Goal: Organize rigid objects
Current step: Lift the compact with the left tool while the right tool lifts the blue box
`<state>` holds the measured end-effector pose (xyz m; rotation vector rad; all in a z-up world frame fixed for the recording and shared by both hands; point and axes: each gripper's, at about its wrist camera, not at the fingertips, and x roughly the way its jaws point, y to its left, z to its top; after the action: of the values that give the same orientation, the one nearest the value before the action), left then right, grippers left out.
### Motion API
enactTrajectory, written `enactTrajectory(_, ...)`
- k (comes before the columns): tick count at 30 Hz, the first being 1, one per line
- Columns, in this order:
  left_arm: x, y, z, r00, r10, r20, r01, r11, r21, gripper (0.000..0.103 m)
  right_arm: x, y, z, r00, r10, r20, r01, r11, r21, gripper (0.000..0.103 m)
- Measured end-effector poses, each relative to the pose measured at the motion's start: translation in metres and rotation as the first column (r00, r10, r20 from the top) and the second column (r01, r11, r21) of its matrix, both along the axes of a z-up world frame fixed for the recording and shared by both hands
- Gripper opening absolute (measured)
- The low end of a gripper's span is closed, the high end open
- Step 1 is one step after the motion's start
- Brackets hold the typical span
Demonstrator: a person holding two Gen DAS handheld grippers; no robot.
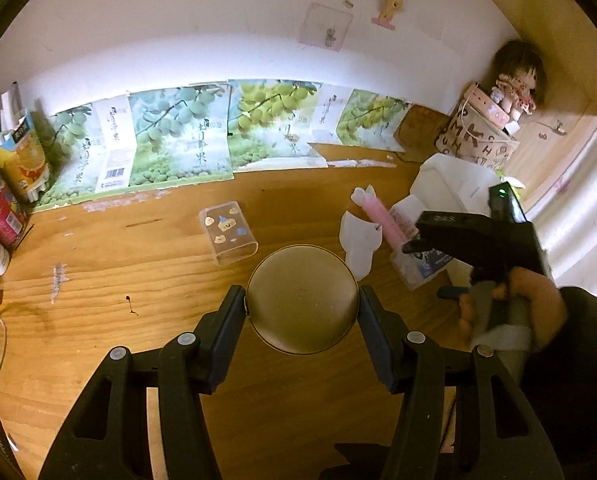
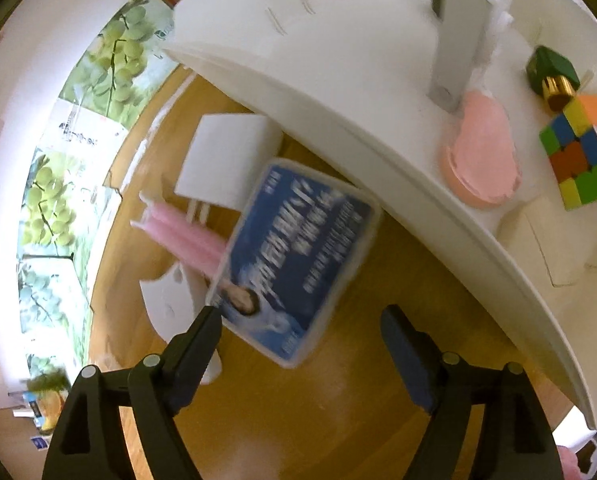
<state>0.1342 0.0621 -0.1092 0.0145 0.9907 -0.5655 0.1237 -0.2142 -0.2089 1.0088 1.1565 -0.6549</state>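
The left tool [image 1: 301,306] is clamped on a round gold tin [image 1: 301,299], one pad on each side of its rim, and carries it clear of the wooden counter [image 1: 110,280]. Below and to the left of the tin the wood lies bare, with only scuff marks and a dark spot, so there is free room on that side. Just beyond the tin sits a clear plastic case [image 1: 228,233] with small stickers, apart from it. To the right, close to the tin's rim, lie a white paper cutout [image 1: 358,240] and a pink tube [image 1: 382,220].

The right tool [image 2: 302,320] stands released, jaws wide, gripping nothing. No earlier frame is given here, so only this spread stance can be told. Its left fingertip [image 2: 212,316] meets the near corner of a blue-labelled plastic box [image 2: 298,256]; whether it truly touches cannot be told through the blur. The box lies tilted on the counter, partly over the pink tube, and its far edge runs under the rim of a white tray [image 2: 338,92]. On the tray rest a pink oval piece [image 2: 482,160], a colour cube [image 2: 582,152], a green-and-gold object [image 2: 552,72] and a grey-and-white device [image 2: 458,32]. Bare wood shows between the right tool's fingers and the tray's rim.

In the left view a hand [image 1: 530,308] holds the right tool's handle.
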Motion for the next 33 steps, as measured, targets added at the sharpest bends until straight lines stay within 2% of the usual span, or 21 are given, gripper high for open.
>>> enactTrajectory(6,-0.007,0.0,0.006,1.0,0.006,-0.002,-0.006,1.0,-0.022,0.06,0.018,0.002,0.002,0.998,-0.009,-0.059,0.006,0.998,-0.056,0.082)
enactTrajectory(14,-0.009,0.002,0.007,0.999,0.035,-0.009,-0.035,0.999,-0.026,0.06,0.029,-0.003,-0.01,0.995,-0.01,-0.104,0.006,0.999,-0.042,0.083)
enactTrajectory(24,-0.01,0.003,0.009,1.0,0.03,-0.008,-0.03,0.999,-0.031,0.06,0.032,-0.01,-0.011,0.996,0.03,-0.082,-0.033,0.999,-0.041,0.08)
enactTrajectory(33,-0.015,0.002,0.011,1.0,-0.02,-0.002,0.02,0.999,-0.04,0.06,0.008,0.009,-0.007,0.996,0.078,-0.052,-0.081,0.995,-0.06,0.072)
